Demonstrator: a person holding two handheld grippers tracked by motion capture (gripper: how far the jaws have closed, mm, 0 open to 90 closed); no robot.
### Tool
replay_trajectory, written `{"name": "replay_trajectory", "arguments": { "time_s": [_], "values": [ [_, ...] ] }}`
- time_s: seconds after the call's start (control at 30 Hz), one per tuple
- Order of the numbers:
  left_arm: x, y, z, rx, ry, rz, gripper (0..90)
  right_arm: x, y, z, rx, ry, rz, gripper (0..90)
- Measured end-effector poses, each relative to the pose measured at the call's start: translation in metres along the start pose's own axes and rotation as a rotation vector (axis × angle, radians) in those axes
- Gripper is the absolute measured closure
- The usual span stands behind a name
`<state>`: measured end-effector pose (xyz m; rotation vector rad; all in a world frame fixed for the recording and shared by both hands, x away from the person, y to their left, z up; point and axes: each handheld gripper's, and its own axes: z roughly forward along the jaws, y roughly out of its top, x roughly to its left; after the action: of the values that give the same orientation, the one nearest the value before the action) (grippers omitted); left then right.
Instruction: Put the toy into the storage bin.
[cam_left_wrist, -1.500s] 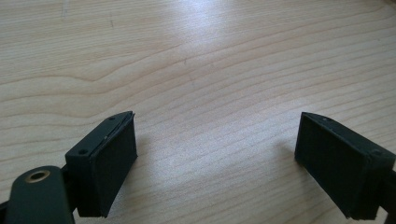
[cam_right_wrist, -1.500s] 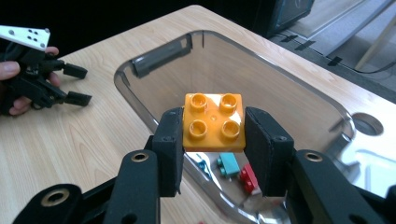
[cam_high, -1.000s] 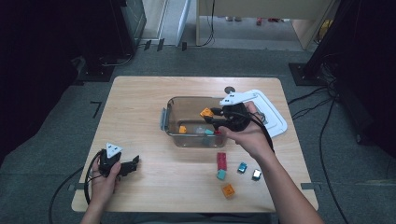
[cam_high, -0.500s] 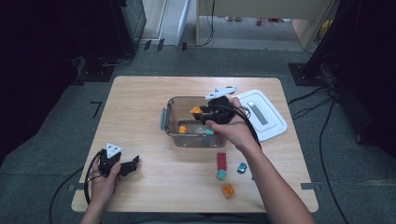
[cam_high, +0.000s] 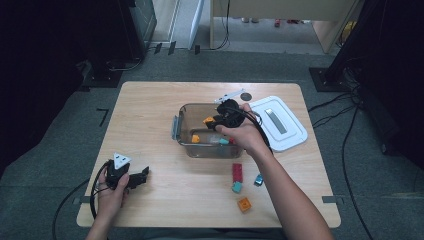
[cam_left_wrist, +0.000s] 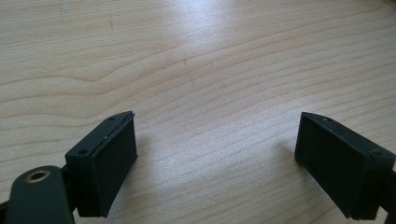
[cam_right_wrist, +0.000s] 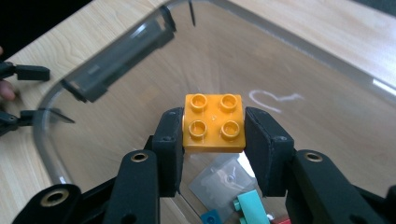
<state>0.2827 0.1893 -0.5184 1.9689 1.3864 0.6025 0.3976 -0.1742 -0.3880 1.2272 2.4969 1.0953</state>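
Right tongs: my right gripper (cam_high: 214, 121) is over the clear container (cam_high: 181, 114), its jaws pinching an orange four-stud brick (cam_right_wrist: 214, 122) between the pads; the pads press flat against two opposite sides of the brick, studs facing the camera in the right gripper view.

Orange brick, place: held in the air above the inside of the container, within the line of its walls, not resting on the floor of it as far as I can tell. In the high view it shows as an orange spot at the jaw tips (cam_high: 208, 120).

Left tongs: my left gripper (cam_high: 141, 176) rests low at the near left part of the table (cam_high: 150, 100), well apart from the container. Its jaws stand spread wide with bare wood between them and nothing held, as the left gripper view shows (cam_left_wrist: 219, 172).

Container contents: a second orange brick (cam_high: 195, 138) lies on the floor at the near side; a teal piece (cam_high: 223, 141) lies near it by the near wall. The right gripper view shows a teal piece, a blue piece and a clear piece below the held brick.

Container lid: the white lid (cam_high: 278, 122) lies flat on the table just beside the container on its right.

Loose bricks on table: a red brick (cam_high: 237, 172), a teal brick (cam_high: 236, 187), a small blue brick (cam_high: 258, 180) and an orange brick (cam_high: 244, 204) lie near the front of the container, close to my right forearm.
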Motion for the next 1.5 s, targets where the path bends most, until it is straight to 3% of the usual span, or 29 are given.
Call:
{"name": "replay_trajectory", "arguments": {
  "time_s": [0.23, 0.53, 1.07, 1.5],
  "values": [
    [0.0, 0.0, 0.0, 0.0, 0.0, 0.0, 12.8, -0.005, -0.001, 0.008, 0.026, 0.006, 0.025, 59.3],
    [0.0, 0.0, 0.0, 0.0, 0.0, 0.0, 12.8, -0.006, -0.001, 0.007, 0.021, 0.027, 0.035, 51.0],
    [0.0, 0.0, 0.0, -0.003, 0.001, -0.002, 12.7, 0.004, -0.012, -0.027, -0.068, 0.031, 0.011, 17.7],
    [0.0, 0.0, 0.0, -0.003, 0.001, -0.002, 12.8, 0.014, -0.03, -0.059, -0.119, -0.002, -0.003, 14.4]
  ]
}}
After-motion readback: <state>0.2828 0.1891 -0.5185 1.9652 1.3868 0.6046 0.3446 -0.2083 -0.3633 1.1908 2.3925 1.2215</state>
